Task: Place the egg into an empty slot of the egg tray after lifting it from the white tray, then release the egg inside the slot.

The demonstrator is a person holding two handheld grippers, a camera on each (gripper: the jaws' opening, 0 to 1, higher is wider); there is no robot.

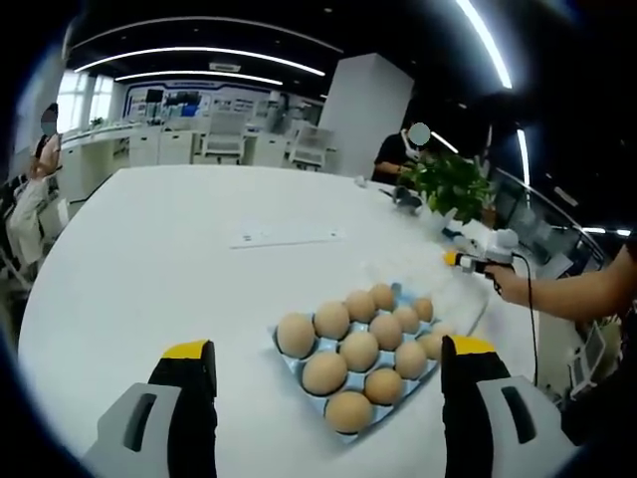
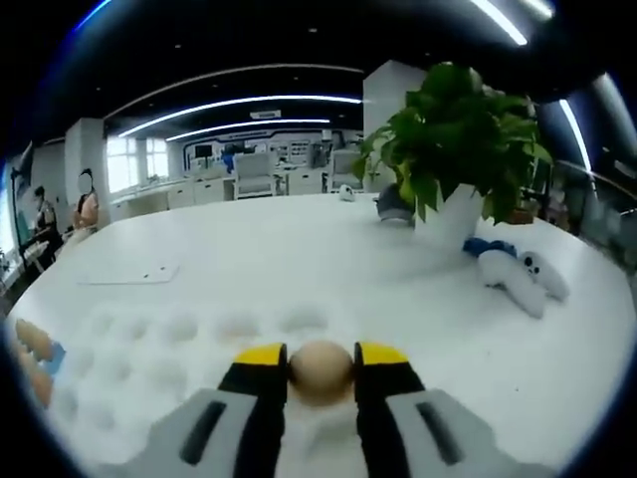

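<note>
In the right gripper view my right gripper [image 2: 320, 358] is shut on a tan egg [image 2: 320, 371], pinched between its yellow-tipped jaws just above the white tray [image 2: 179, 329] with its round hollows. The blue egg tray [image 2: 55, 357] peeks in at the left edge with a couple of eggs. In the left gripper view the blue egg tray [image 1: 398, 292] lies ahead between the jaws, holding several tan eggs [image 1: 359, 351]. My left gripper [image 1: 328, 349] stands open, wide apart and holding nothing. The white tray [image 1: 456, 302] lies just right of the blue one, and the right gripper [image 1: 460, 261] shows beyond it in a person's hand.
A potted green plant [image 2: 458, 129] and a white-and-blue toy [image 2: 518, 271] stand at the far right of the round white table [image 2: 299, 249]. A sheet of paper [image 1: 284, 237] lies mid-table. People sit at the far edges.
</note>
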